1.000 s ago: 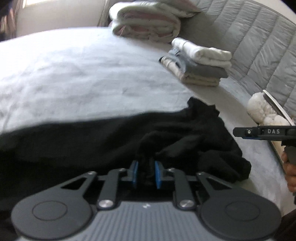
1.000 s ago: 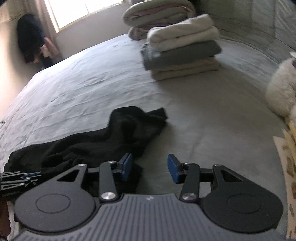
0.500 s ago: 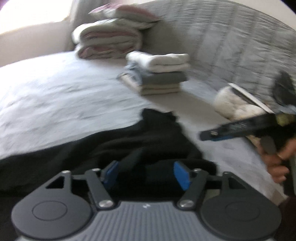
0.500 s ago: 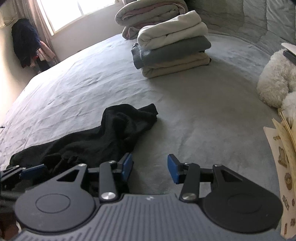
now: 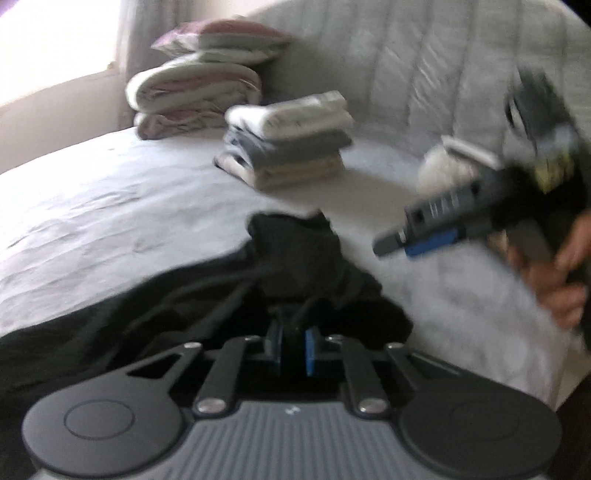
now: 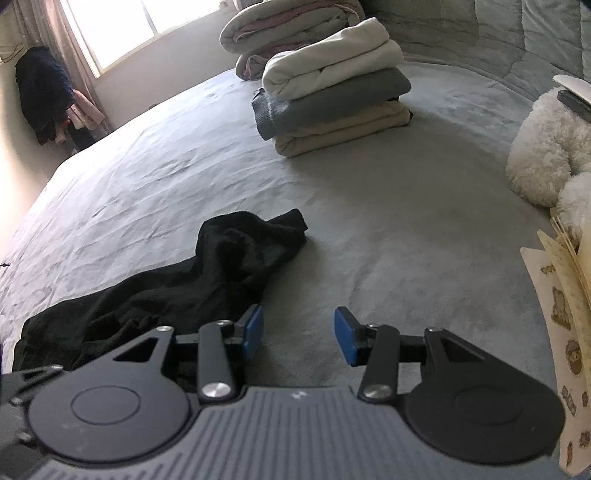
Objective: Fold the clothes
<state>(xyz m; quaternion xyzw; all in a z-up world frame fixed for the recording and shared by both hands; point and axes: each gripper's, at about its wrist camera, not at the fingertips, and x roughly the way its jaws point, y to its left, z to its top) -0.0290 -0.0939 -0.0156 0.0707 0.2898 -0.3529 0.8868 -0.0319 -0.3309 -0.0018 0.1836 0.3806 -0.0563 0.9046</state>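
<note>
The black garment (image 6: 173,291) lies crumpled on the grey bed (image 6: 388,229), near its front edge, one end stretched toward the stack of folded clothes (image 6: 332,99). The left hand-held gripper (image 5: 291,345) is clenched on a fold of this garment, its blue pads (image 5: 309,350) pressing the black cloth between them. The right hand-held gripper (image 6: 298,334) is released, its jaws wide apart above the bare bed, just beside the garment. Behind the stack lie rolled blankets (image 6: 280,26). A white plush toy (image 6: 546,155) sits at the right, near a paper booklet (image 6: 565,295).
</note>
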